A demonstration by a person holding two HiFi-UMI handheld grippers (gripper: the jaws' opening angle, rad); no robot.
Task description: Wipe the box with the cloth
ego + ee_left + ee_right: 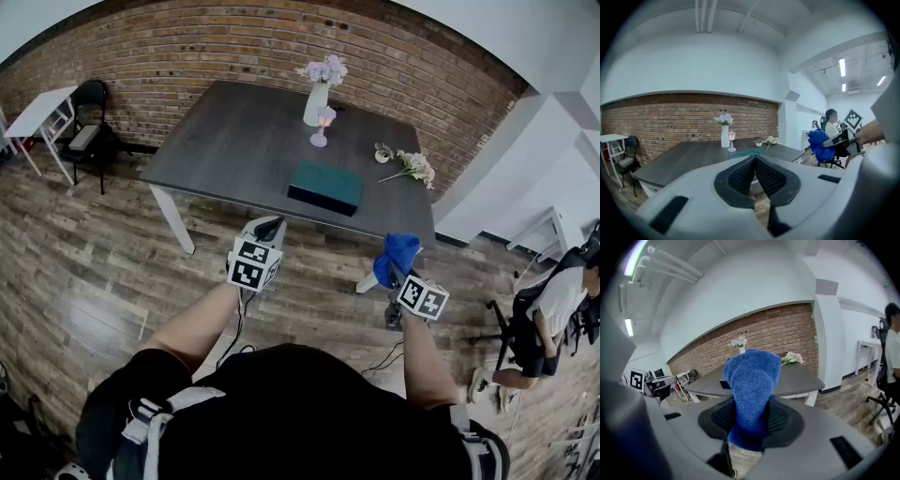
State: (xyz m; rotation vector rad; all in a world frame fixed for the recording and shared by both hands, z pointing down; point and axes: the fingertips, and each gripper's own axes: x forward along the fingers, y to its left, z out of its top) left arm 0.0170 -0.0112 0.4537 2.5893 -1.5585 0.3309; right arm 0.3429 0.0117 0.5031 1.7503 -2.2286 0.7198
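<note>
The box (324, 186) is a flat teal rectangle with a darker side wall. It lies on the dark grey, wood-grained tabletop (225, 141), toward its near edge. We hold the cloth (752, 385), a thick blue piece with a ribbed, knitted look, in the right claw (751, 420). The black meshed pads press on it from both sides and its rounded end stands up above them. In the head view the cloth and this claw are over the floor, short of the tabletop and apart from the box. Our left claw (754, 160) has its pads closed tip to tip with nothing between them.

Farther back on the tabletop stand a white vase (316, 103) of pale purple flowers and a small lantern (322, 127), with a loose spray of blooms (411, 167) to the right. Around us are a wooden plank floor (94, 272), a red brick wall (234, 47), a black chair (89, 103) and a seated person (553, 300).
</note>
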